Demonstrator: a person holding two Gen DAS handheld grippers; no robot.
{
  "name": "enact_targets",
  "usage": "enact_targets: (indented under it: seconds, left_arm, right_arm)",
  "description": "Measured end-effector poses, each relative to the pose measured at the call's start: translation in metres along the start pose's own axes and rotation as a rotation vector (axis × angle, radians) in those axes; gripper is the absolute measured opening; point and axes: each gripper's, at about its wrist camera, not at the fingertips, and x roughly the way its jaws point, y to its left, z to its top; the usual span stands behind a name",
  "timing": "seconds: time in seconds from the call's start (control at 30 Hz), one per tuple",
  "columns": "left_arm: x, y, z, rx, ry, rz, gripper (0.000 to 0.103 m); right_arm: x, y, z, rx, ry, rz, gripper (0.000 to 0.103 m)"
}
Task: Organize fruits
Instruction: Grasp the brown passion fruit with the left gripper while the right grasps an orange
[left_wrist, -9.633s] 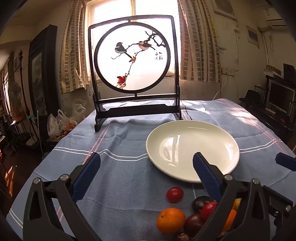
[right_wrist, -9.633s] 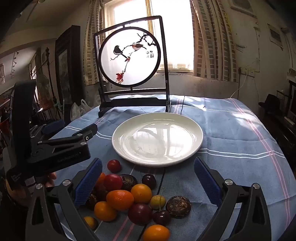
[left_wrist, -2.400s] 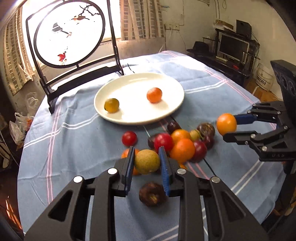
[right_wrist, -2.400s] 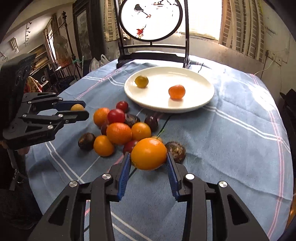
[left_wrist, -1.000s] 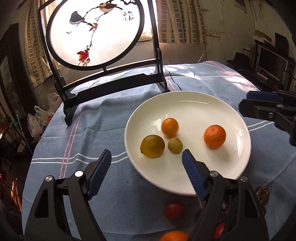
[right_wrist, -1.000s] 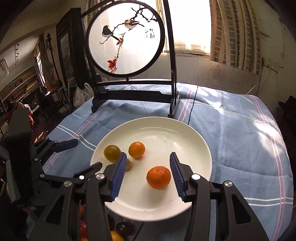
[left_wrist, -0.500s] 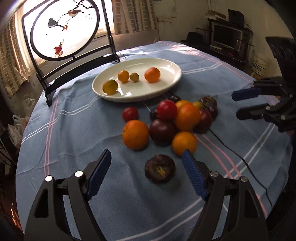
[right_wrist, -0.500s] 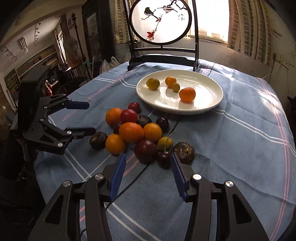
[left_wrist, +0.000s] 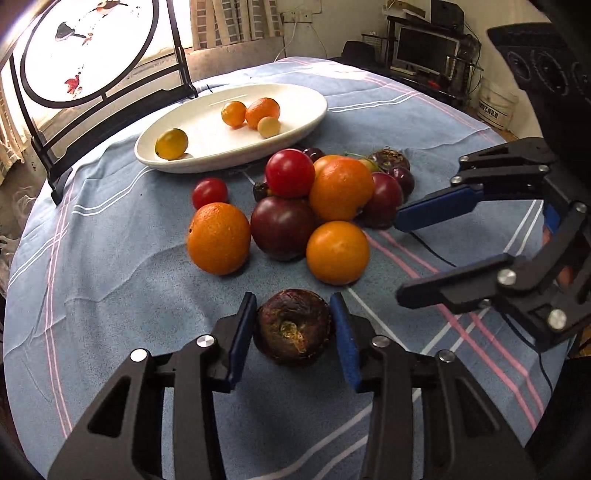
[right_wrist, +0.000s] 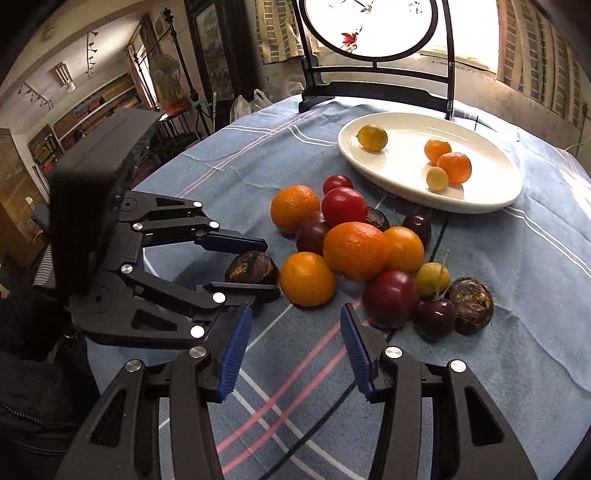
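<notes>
Ahead of me at twelve o'clock stands a round white painted screen in a black wooden frame (left_wrist: 86, 51), backlit by a bright window with checked beige curtains (right_wrist: 532, 40). At two o'clock I note a dark monitor on a low black stand (left_wrist: 428, 46). At ten o'clock, wall shelves crowded with books (right_wrist: 92, 107) line a dim room.

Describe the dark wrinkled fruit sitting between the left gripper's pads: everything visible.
The dark wrinkled fruit is round, somewhat flattened, brown-purple with a rough, shrivelled skin and a pale yellowish scar facing the left wrist camera. It rests on the blue tablecloth, apart from the fruit pile, nearest an orange. The left gripper brackets it, its jaws having just been closing; both blue pads sit against its sides. In the right wrist view it still lies on the cloth.
</notes>
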Motion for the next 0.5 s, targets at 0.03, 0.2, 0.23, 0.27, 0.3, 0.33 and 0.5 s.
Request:
enact_targets:
  seconds: [0.03, 0.2, 0.23, 0.27, 0.3, 0.33, 0.5]
  left_arm:
    - [-0.004, 0.002, -0.002, -0.004, -0.006, 0.002, 0.040]
    - [-0.025, 0.015, -0.012, -0.036, -0.034, 0.037, 0.040]
    - [-0.027, 0.018, -0.012, -0.044, -0.037, 0.045, 0.040]
    - [-0.029, 0.021, -0.013, -0.051, -0.039, 0.051, 0.040]
    - [-0.030, 0.024, -0.013, -0.062, -0.041, 0.056, 0.040]
    - [-0.031, 0.026, -0.013, -0.073, -0.041, 0.060, 0.040]
    - [-0.033, 0.033, -0.007, -0.102, -0.049, 0.060, 0.040]
  right_arm:
    - [0.004, 0.000, 0.002, 0.004, 0.007, 0.002, 0.050]
    - [0.023, -0.001, 0.010, 0.030, 0.028, -0.013, 0.050]
    - [0.026, -0.002, 0.011, 0.034, 0.028, -0.015, 0.049]
    - [0.029, -0.002, 0.011, 0.034, 0.029, -0.021, 0.044]
    - [0.031, -0.003, 0.012, 0.036, 0.030, -0.032, 0.039]
    - [0.030, -0.004, 0.011, 0.043, 0.028, -0.024, 0.039]
    - [0.014, -0.002, 0.004, 0.024, 0.015, 0.008, 0.039]
